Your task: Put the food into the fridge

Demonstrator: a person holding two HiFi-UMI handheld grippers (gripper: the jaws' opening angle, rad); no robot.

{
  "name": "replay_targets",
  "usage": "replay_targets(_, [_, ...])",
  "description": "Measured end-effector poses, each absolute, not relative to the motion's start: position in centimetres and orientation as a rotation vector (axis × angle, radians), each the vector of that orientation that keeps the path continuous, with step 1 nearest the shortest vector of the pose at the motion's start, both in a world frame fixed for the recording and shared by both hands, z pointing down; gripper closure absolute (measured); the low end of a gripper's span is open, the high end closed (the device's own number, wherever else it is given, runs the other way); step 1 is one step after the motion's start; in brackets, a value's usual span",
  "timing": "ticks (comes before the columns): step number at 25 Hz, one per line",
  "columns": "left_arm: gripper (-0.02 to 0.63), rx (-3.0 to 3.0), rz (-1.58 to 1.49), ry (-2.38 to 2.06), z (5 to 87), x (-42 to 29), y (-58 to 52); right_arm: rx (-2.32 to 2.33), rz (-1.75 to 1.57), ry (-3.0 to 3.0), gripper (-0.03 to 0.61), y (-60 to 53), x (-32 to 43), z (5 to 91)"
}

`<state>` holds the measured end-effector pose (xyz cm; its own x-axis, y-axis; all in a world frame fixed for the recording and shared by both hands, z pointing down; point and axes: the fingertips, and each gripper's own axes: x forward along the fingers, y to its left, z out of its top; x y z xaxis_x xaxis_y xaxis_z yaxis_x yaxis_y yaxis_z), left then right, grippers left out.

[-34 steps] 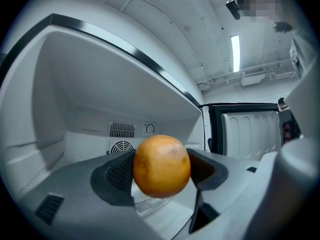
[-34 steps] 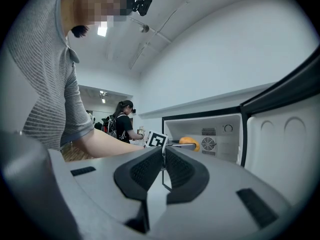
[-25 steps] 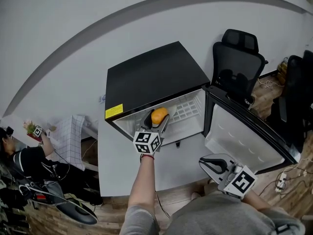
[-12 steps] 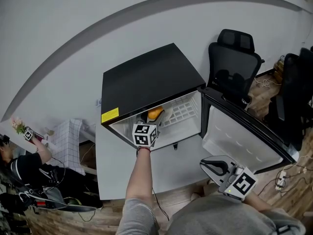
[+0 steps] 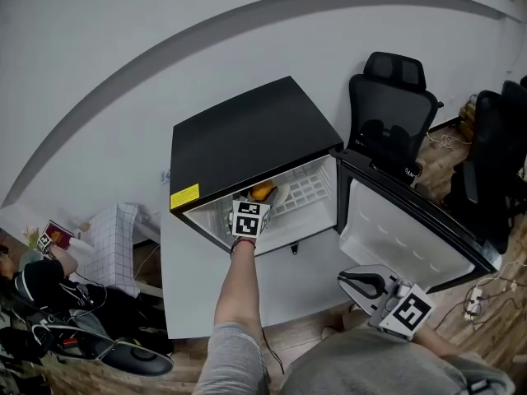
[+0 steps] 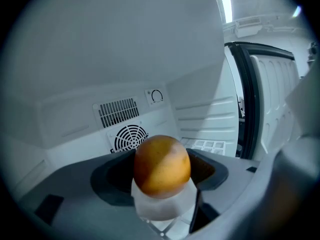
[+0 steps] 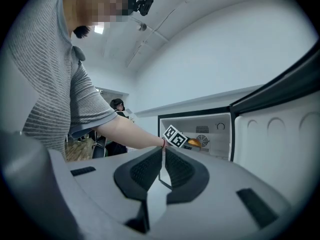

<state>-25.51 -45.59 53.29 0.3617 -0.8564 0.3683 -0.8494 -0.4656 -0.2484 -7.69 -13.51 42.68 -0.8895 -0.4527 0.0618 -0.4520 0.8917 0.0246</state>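
Observation:
A black mini fridge stands with its door swung open to the right. My left gripper reaches inside the white compartment, shut on a round orange fruit. In the left gripper view the fruit sits between the dark pads of that gripper, over a white piece, in front of the fan grille. My right gripper hangs low at the right, outside the fridge, shut with nothing in it. From there the fruit shows inside the fridge.
The fridge stands on a white platform. A black office chair is behind the open door. A person sits low at the left by a checked cloth. Cables lie on the wooden floor at the right.
My left gripper has gone deeper into the fridge with the fruit. The right gripper has hardly moved. The person at the left has lowered an arm.

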Motion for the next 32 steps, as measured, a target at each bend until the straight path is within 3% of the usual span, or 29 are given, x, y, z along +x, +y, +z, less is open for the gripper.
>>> replay_targets(32, [0.290,-2.546,-0.871,1.646,55.8,-25.2,-47.4,0.778,-0.013,-2.950,0.566,-14.0,-6.5,43.1])
